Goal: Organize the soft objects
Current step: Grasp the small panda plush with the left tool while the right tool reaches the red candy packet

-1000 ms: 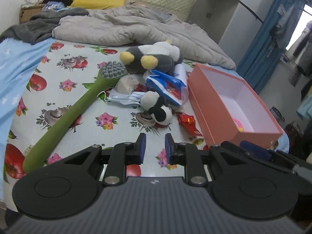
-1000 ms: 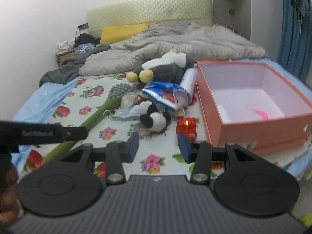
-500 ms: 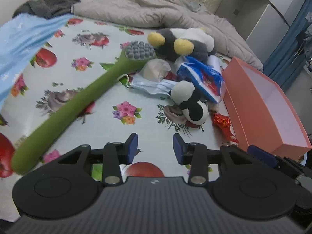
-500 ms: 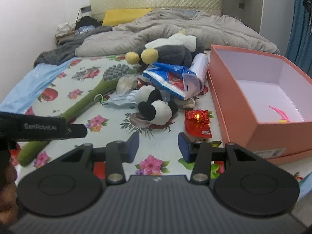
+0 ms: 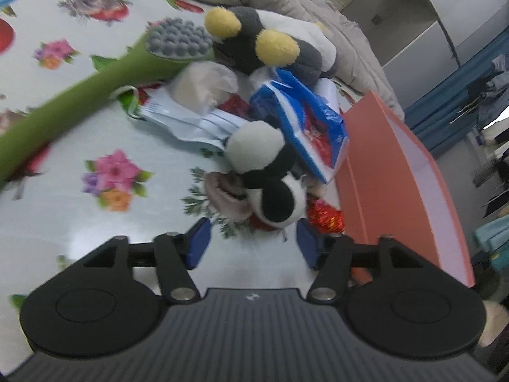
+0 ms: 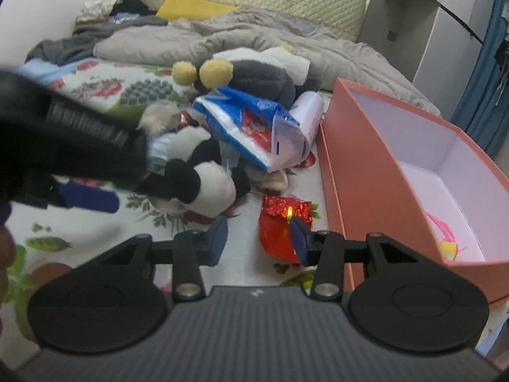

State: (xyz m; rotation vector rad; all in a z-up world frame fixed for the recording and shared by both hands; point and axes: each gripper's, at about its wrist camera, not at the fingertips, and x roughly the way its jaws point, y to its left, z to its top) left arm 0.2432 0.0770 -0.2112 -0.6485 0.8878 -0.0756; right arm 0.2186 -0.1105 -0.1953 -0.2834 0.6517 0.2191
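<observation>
Right wrist view: the largest thing, the grey quilt, lies far ahead of both tongs across the bed. The orange box stands open just to the right of the right gripper, a pink item inside it. Ahead of both tongs, the grey plush toy with yellow pompoms rests beyond the heap. The green massage stick stretches away to the left of the left gripper. A blue snack bag sits ahead, between plush toy and box. The black-and-white panda plush lies directly ahead of the left tongs, whose jaws are spreading with nothing between them, the panda just beyond their tips. The right tongs stand partly spread and empty, the red foil packet just ahead at the right fingertip.
</observation>
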